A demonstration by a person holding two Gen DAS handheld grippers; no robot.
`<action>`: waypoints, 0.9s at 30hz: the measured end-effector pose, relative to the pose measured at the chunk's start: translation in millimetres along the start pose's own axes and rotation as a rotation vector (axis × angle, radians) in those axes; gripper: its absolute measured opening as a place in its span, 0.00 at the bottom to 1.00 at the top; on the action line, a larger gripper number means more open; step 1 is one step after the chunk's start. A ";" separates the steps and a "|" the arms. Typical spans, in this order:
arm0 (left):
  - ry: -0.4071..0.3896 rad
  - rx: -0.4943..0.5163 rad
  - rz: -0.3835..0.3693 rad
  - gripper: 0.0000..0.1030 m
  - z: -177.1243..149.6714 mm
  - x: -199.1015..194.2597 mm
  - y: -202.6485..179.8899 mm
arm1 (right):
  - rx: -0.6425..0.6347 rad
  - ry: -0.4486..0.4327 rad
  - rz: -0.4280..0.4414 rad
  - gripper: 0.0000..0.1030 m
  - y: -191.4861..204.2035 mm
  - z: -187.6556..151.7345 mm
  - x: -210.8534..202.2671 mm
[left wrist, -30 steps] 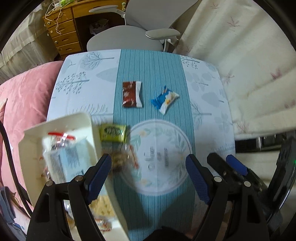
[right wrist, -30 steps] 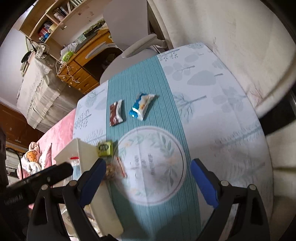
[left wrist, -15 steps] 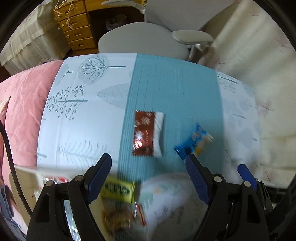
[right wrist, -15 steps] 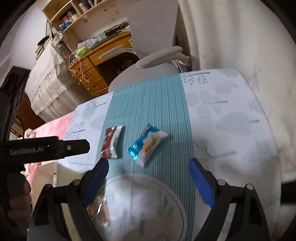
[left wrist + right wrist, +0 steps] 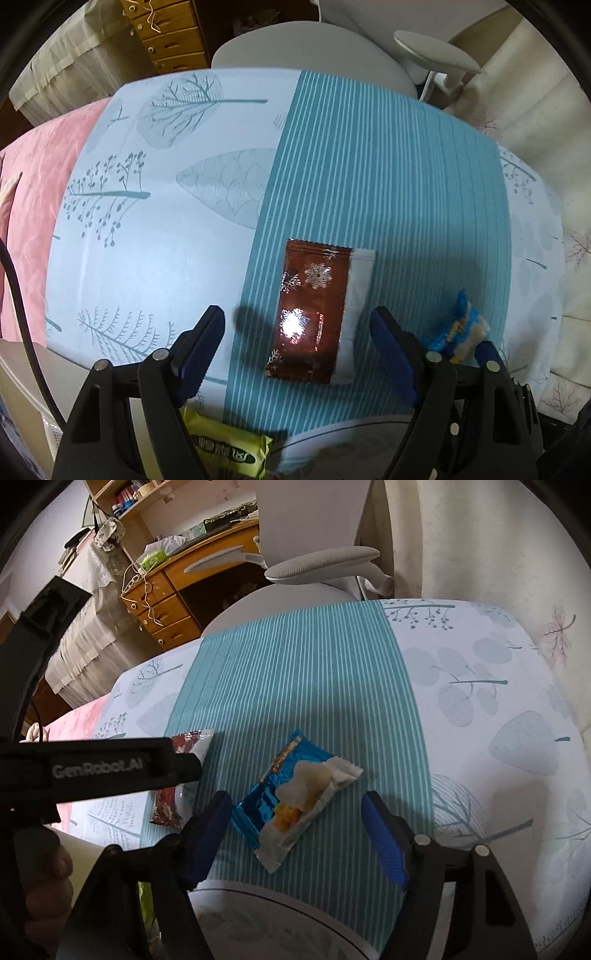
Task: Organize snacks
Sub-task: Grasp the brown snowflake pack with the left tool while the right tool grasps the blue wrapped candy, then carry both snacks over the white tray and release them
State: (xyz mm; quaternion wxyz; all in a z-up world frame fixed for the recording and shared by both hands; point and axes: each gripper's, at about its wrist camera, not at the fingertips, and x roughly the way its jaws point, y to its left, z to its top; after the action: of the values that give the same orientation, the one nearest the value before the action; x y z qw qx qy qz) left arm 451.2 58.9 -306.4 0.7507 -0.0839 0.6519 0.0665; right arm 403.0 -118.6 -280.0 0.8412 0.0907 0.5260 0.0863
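1 readable label: "GenRobot.AI" on left tool [image 5: 107,766] body.

The bench [image 5: 155,258] wears a pale cloth with a teal striped band down its middle; on the band lie a brown packet [image 5: 312,314] and, near it but apart, a blue packet [image 5: 295,801]; a green packet [image 5: 229,448] lies at the near edge.
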 end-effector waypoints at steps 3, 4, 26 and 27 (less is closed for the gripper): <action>0.008 -0.005 0.001 0.67 0.7 6.6 1.5 | -0.014 0.000 -0.011 0.66 2.9 1.5 4.7; 0.014 -0.006 0.004 0.63 0.9 9.1 0.2 | -0.021 0.000 -0.009 0.64 4.1 1.9 6.0; 0.013 0.014 -0.024 0.33 -13.6 -24.4 -1.6 | -0.190 0.033 -0.034 0.20 23.5 -3.2 -5.1; 0.013 0.017 -0.029 0.33 -15.5 -27.7 -2.0 | -0.195 0.036 -0.039 0.20 22.8 -4.6 -8.6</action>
State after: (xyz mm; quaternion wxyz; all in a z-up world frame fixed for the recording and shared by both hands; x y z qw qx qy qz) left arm 432.7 54.0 -281.0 0.7481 -0.0873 0.6559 0.0496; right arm 394.0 -98.3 -269.0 0.8381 -0.0036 0.5316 0.1222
